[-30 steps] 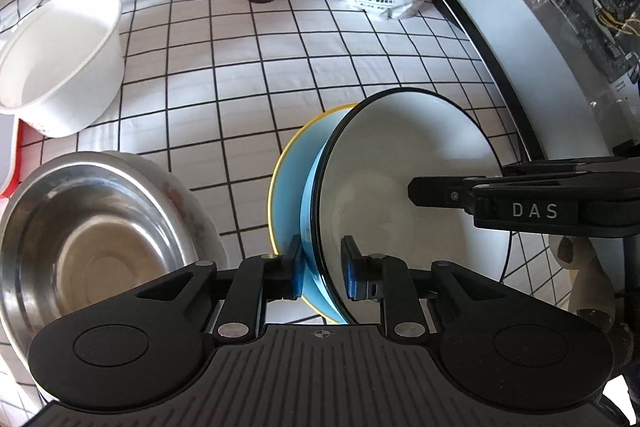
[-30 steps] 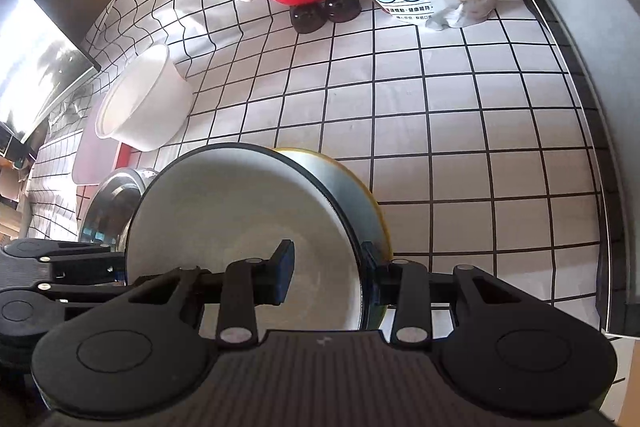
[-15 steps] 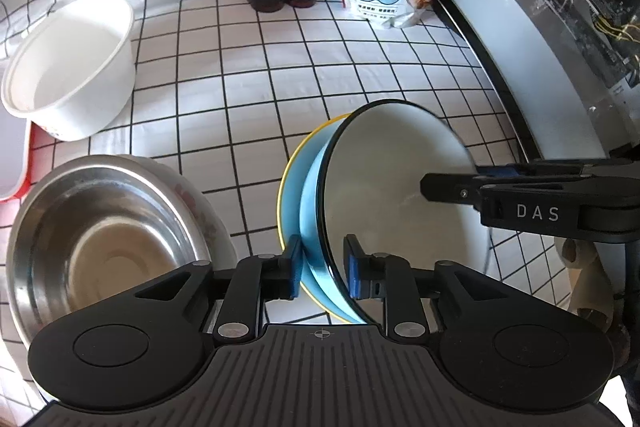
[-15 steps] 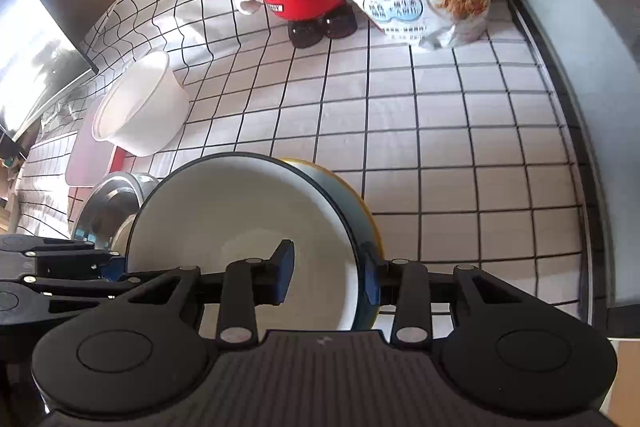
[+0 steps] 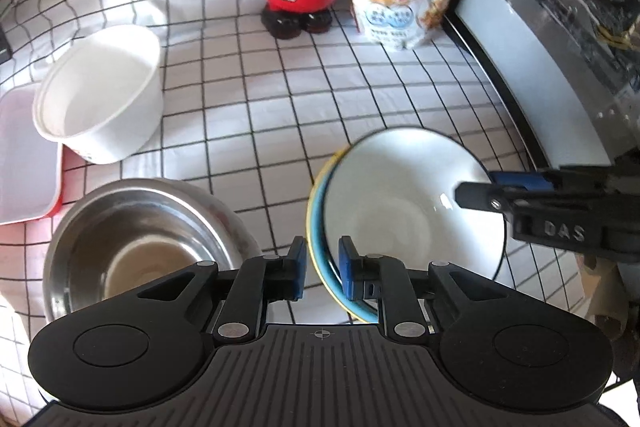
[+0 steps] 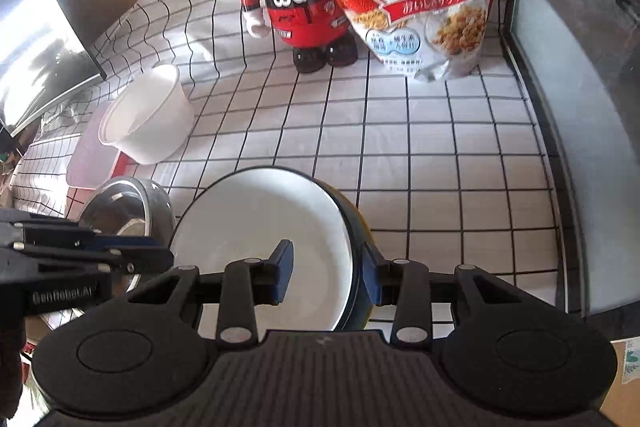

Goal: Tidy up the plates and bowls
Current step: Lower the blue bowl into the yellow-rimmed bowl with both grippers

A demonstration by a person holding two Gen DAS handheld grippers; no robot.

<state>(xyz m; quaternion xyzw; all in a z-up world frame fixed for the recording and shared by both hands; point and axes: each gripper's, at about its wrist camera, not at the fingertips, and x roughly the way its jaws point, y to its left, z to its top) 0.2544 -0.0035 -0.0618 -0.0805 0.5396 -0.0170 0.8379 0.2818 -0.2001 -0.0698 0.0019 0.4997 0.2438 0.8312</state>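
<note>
Bowls are what we handle: a white bowl (image 5: 400,211) nests tilted inside a blue bowl (image 5: 320,227), off toward the desk's right edge, beside a steel bowl (image 5: 136,247). Our right gripper (image 6: 328,271) pinches both walls from the right side. Our left gripper (image 5: 322,269) straddles the blue rim on the opposite, near-left side; its jaws have just been closing, narrow now, with a slight gap showing, so contact looks uncertain. We judge that separating them depends on pulling these opposed holds apart.

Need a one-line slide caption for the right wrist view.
Right gripper clamps nested white enamel bowl and blue bowl above checked tablecloth.
</note>
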